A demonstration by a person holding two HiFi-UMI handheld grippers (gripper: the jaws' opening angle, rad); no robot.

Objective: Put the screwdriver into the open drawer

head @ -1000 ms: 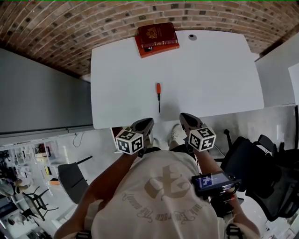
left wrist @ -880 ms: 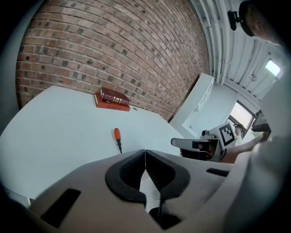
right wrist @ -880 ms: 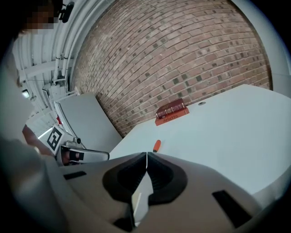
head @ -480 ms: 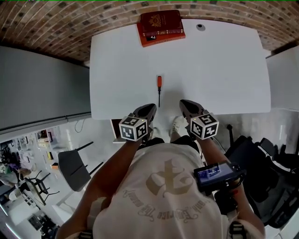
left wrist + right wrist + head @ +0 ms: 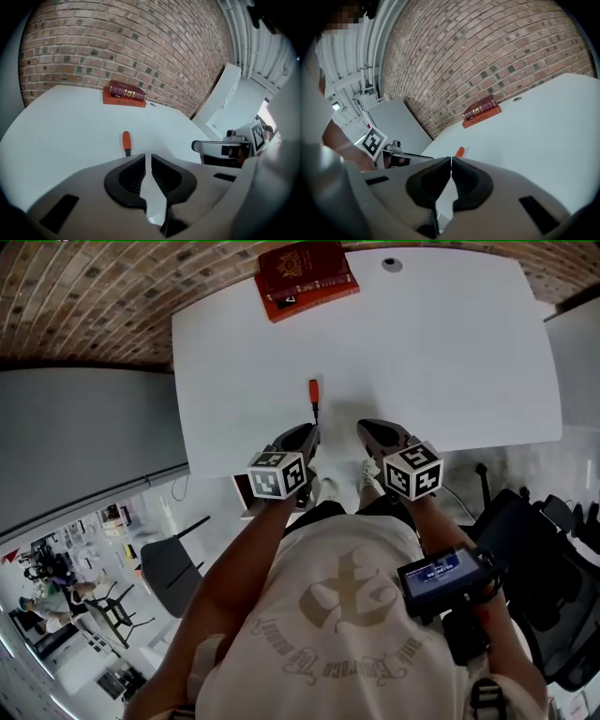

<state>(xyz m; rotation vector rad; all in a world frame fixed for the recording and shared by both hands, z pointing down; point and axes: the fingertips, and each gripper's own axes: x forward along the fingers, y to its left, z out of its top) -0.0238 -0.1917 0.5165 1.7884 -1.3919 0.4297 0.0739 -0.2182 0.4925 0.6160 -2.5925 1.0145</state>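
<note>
The screwdriver (image 5: 314, 393), with an orange handle and a dark shaft, lies on the white table (image 5: 450, 352) near its front edge. In the left gripper view the screwdriver (image 5: 126, 140) sits just beyond the jaws, slightly to the left. Only its handle tip (image 5: 460, 151) shows above the jaws in the right gripper view. My left gripper (image 5: 307, 435) hovers at the table's front edge right below the shaft, jaws shut and empty (image 5: 146, 157). My right gripper (image 5: 367, 430) is beside it to the right, also shut with nothing held (image 5: 451, 160). No drawer is clearly visible.
Two red books (image 5: 305, 273) are stacked at the table's far edge against the brick wall, with a small round grommet (image 5: 391, 263) to their right. A box-like edge (image 5: 246, 491) shows under the table's front left. A black office chair (image 5: 530, 531) stands at the right, a grey chair (image 5: 173, 573) at the left.
Both grippers have moved forward to the table's front edge, the left one more, and now sit close under the screwdriver. Their jaws stayed shut.
</note>
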